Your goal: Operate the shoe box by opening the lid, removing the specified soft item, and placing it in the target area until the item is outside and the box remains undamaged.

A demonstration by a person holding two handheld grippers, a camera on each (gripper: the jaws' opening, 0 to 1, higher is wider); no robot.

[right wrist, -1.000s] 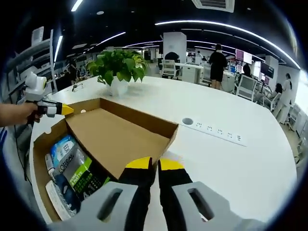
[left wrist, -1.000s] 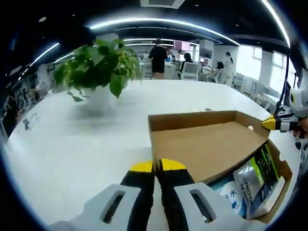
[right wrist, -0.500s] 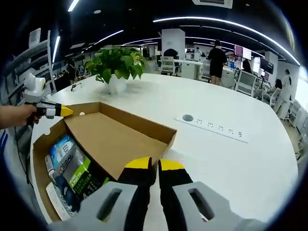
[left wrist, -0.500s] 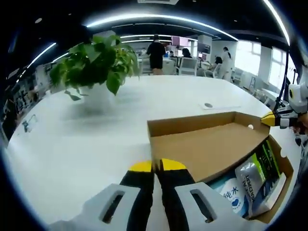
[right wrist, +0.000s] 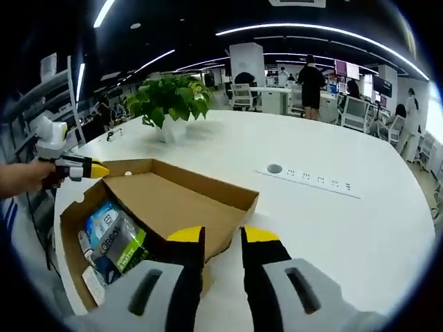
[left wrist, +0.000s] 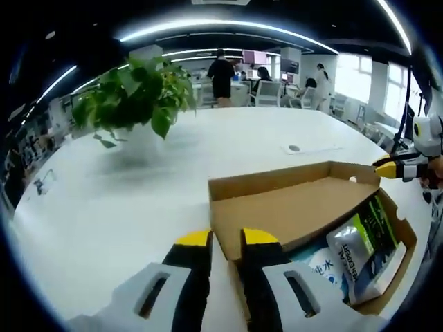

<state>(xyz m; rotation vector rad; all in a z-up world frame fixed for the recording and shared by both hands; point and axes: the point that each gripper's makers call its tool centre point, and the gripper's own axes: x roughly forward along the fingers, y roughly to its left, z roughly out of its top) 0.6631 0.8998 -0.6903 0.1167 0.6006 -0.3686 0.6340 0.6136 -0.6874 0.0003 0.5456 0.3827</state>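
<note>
A wide white table is seen carrying everything, and the open cardboard shoe box serves as the landmark. The box's lid is raised and folded back, its brown inner face turned up. Well behind the box, a leafy potted plant is set on the table, and a white power strip is laid flat to the right of the box in the right gripper view. Inside the box, soft packets are packed together: a green and black pouch, a white one, and a blue and white pack with printed characters; all are still lodged in the box's tray.

The left gripper is held at the lid's near edge, its yellow-tipped jaws parted with a clear gap and nothing between them. The right gripper is held at the lid's opposite edge, its jaws likewise spread apart and empty. Each gripper's yellow tip is also seen from the other's camera, beside a corner of the box.

People are seen standing far behind the box among desks.
</note>
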